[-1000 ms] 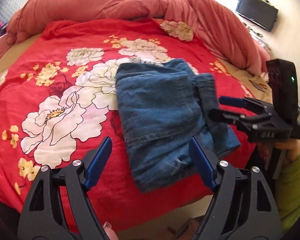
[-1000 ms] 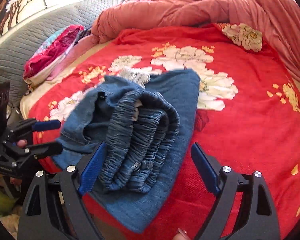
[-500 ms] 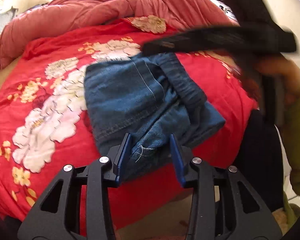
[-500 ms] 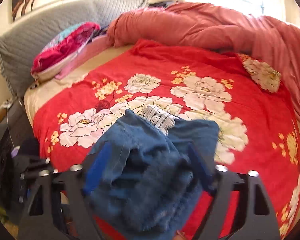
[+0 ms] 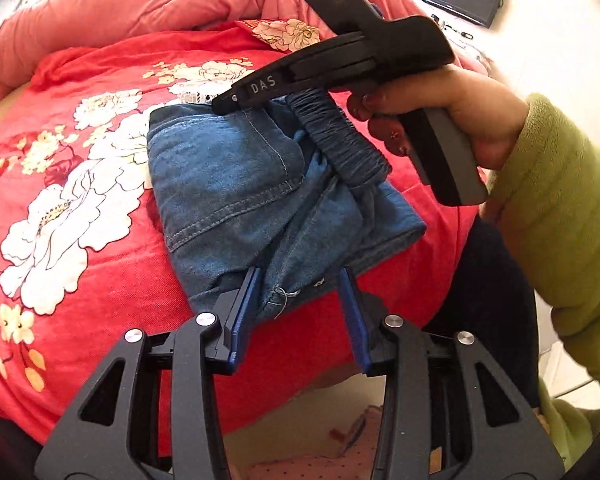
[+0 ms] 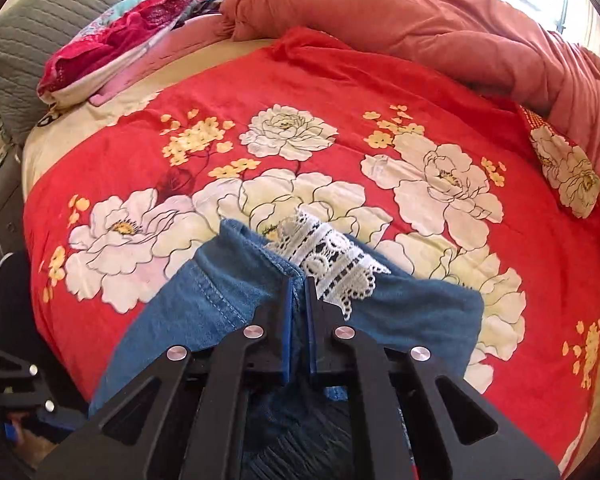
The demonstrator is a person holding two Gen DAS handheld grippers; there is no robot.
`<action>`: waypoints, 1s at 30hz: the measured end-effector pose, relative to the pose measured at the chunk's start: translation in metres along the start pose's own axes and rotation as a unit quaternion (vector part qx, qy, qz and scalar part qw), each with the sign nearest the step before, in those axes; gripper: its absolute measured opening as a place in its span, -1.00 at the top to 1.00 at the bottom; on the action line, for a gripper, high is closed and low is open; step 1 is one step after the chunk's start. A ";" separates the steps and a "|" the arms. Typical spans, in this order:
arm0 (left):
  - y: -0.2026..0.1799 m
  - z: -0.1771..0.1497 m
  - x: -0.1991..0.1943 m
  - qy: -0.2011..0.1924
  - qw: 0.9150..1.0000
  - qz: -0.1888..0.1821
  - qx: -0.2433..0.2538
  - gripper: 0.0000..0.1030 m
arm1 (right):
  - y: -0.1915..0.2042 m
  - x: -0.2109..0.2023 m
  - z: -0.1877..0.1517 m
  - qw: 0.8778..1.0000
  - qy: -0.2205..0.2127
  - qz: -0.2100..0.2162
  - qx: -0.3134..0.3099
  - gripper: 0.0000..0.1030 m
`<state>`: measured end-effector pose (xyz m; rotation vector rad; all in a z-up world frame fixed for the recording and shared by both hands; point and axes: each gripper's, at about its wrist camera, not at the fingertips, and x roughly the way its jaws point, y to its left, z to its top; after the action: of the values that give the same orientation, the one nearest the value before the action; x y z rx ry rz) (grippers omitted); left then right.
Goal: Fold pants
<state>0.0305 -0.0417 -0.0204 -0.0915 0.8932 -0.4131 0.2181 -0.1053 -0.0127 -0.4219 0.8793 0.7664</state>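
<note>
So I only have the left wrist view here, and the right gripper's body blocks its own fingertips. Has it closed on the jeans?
Observer: Yes. In the right wrist view the right gripper is pinched on the far denim edge of the pants.
Reviewer: Anything showing at that far edge?
Observer: White lace trim pokes out just right of the fingers.
Reviewer: What's beyond the blanket on the left?
Observer: A grey quilted headboard with a pink bundle against it.

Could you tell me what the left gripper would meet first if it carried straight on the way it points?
Most likely the near hem of the folded denim pants, which already lies between the left gripper's open jaws; depth is unclear.
</note>
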 end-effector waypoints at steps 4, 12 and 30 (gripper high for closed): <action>0.000 0.000 -0.001 0.001 1.000 0.003 -0.003 0.39 | -0.004 0.023 -0.002 1.000 0.020 -0.014 0.006 0.90; 0.000 0.000 -0.001 0.004 1.000 0.003 -0.006 0.39 | -0.015 -0.005 -0.006 0.998 -0.021 -0.015 0.058 0.44; -0.018 0.005 -0.025 0.004 1.000 -0.009 -0.030 0.09 | -0.039 -0.112 -0.086 0.973 -0.154 -0.035 0.166 -0.41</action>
<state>0.0147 -0.0490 0.0055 -0.1531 0.9137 -0.4034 0.1568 -0.2320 0.0295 -0.0348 0.6795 0.5854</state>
